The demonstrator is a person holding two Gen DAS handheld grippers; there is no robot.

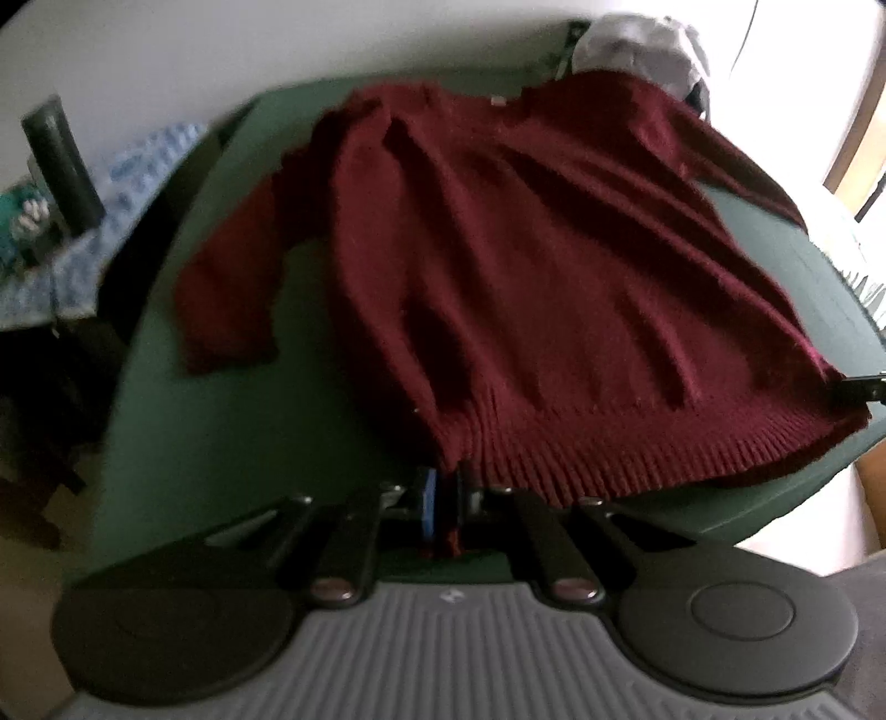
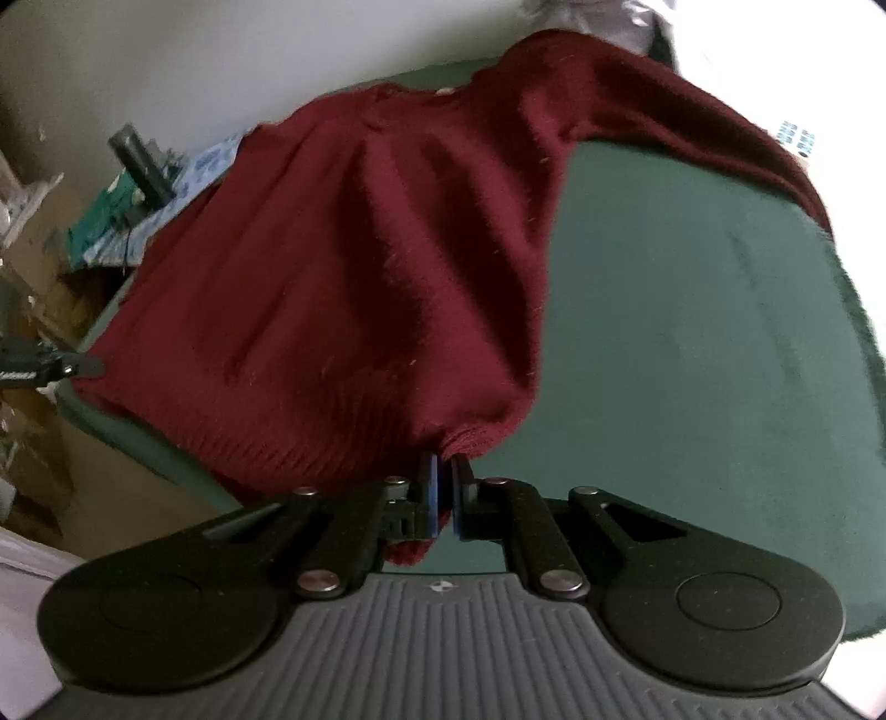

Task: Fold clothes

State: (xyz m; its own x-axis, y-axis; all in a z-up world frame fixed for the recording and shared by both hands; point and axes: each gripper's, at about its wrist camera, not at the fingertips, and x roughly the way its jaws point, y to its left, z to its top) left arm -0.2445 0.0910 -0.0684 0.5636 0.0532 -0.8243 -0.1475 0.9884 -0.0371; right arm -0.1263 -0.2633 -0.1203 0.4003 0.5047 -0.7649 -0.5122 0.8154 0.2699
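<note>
A dark red knitted sweater (image 1: 526, 232) lies spread on a green table (image 1: 232, 421), collar at the far side, ribbed hem toward me. My left gripper (image 1: 447, 471) is shut on the hem's near left corner, and red knit shows between its pads. In the right wrist view the same sweater (image 2: 343, 266) bunches toward my right gripper (image 2: 443, 462), which is shut on the hem's right corner. A bit of red cloth hangs below those fingers. The right gripper's tip (image 1: 855, 387) shows at the left view's right edge. The left gripper's tip (image 2: 50, 368) shows at the right view's left edge.
A side table with a blue patterned cloth (image 1: 83, 232) and a dark upright object (image 1: 61, 160) stands left of the green table. A grey-white bundle (image 1: 637, 44) lies past the collar. Bare green tabletop (image 2: 692, 310) spreads right of the sweater.
</note>
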